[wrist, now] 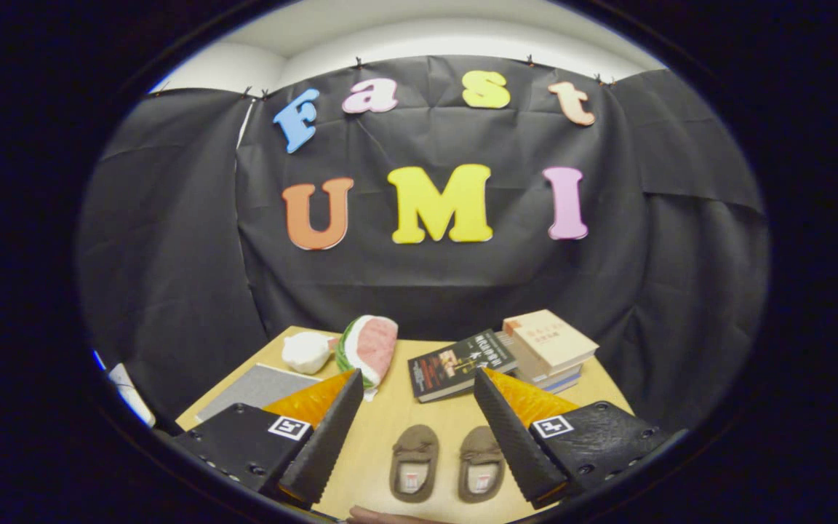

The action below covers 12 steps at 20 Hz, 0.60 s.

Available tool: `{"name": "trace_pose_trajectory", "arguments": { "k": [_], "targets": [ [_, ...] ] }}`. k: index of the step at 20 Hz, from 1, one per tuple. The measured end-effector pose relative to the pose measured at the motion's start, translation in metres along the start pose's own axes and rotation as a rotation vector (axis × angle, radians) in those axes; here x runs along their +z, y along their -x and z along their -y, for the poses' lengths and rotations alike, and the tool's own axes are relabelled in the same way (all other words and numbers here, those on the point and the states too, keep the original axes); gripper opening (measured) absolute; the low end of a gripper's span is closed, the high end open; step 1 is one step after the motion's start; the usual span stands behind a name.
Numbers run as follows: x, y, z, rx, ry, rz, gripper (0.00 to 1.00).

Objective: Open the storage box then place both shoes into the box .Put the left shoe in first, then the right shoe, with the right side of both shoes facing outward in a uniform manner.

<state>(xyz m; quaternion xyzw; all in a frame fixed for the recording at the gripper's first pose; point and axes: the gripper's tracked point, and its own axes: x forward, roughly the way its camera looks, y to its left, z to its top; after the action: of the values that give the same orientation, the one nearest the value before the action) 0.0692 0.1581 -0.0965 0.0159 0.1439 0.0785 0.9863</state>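
two small brown slippers sit side by side on the light wood table, toes pointing away toward the far side. left shoe point(414, 462) and right shoe point(481, 463) are close together but not touching, both upright, openings up, with a pale label on each insole. they lie between the fingers.
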Motion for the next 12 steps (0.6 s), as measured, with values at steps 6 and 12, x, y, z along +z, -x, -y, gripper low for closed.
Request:
{"name": "trace_pose_trajectory", "arguments": {
  "k": [6, 12],
  "targets": [
    [-0.053, -0.059, -0.069, 0.170, -0.025, -0.222, 0.96],
    [-0.106, -0.102, -0.122, 0.292, -0.081, -0.453, 0.96]
  ]
}}
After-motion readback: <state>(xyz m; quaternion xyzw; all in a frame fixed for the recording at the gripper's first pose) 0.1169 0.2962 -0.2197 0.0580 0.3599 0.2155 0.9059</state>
